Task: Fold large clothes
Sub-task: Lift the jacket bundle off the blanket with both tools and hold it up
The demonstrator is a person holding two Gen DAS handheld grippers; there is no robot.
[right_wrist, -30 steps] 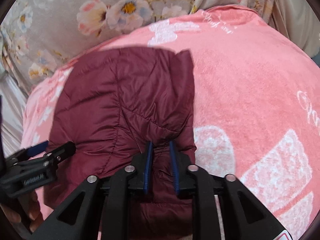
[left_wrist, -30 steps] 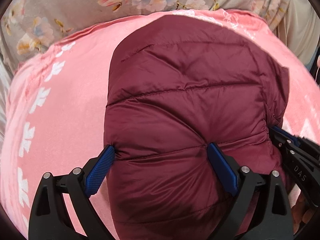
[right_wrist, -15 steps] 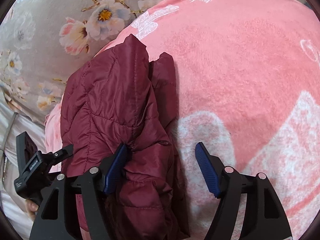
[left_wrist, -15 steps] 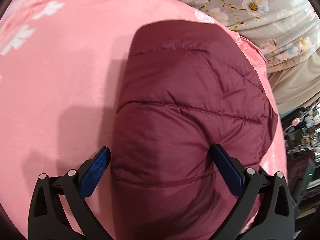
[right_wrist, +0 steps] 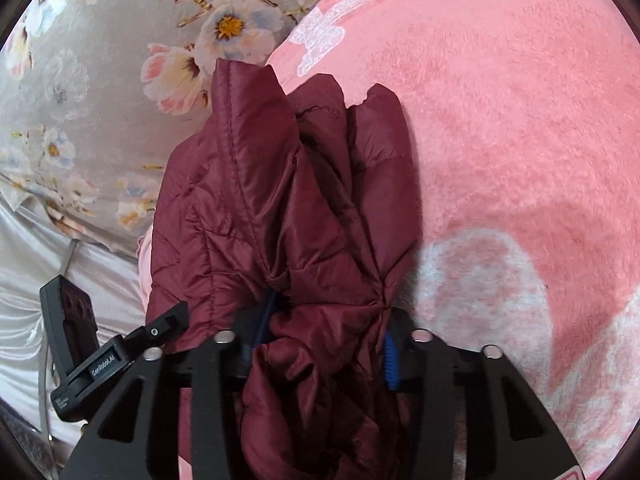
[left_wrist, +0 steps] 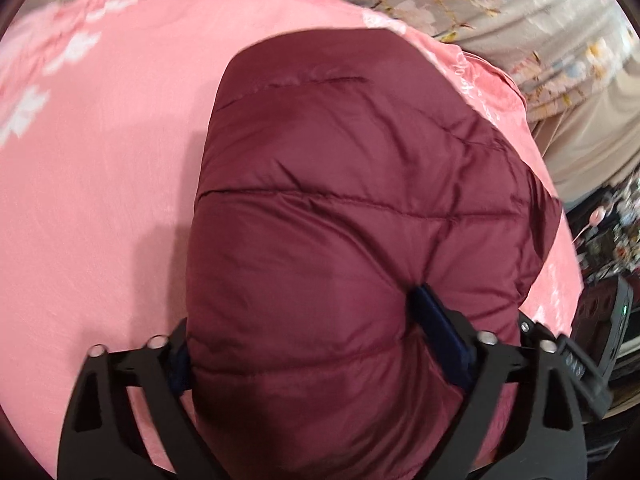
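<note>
A maroon quilted puffer jacket (left_wrist: 340, 220) is folded into a thick bundle over a pink blanket (left_wrist: 100, 184). My left gripper (left_wrist: 316, 340) has its jaws wide apart around the near end of the bundle, which bulges between the blue pads (left_wrist: 440, 328). In the right wrist view the jacket (right_wrist: 280, 200) hangs bunched and lifted. My right gripper (right_wrist: 324, 340) is shut on a gathered wad of its fabric. The left gripper's body (right_wrist: 116, 356) shows at the lower left of that view.
The pink blanket (right_wrist: 520, 140) with white prints covers the bed. A grey floral sheet (right_wrist: 100, 80) lies beyond its edge. A beige bed side (left_wrist: 592, 140) and dark clutter (left_wrist: 608, 280) are at the right.
My right gripper opened half a second ago and has closed again on a thicker wad of jacket. The bundle has lifted and turned. My left gripper has slid further around the bundle.
</note>
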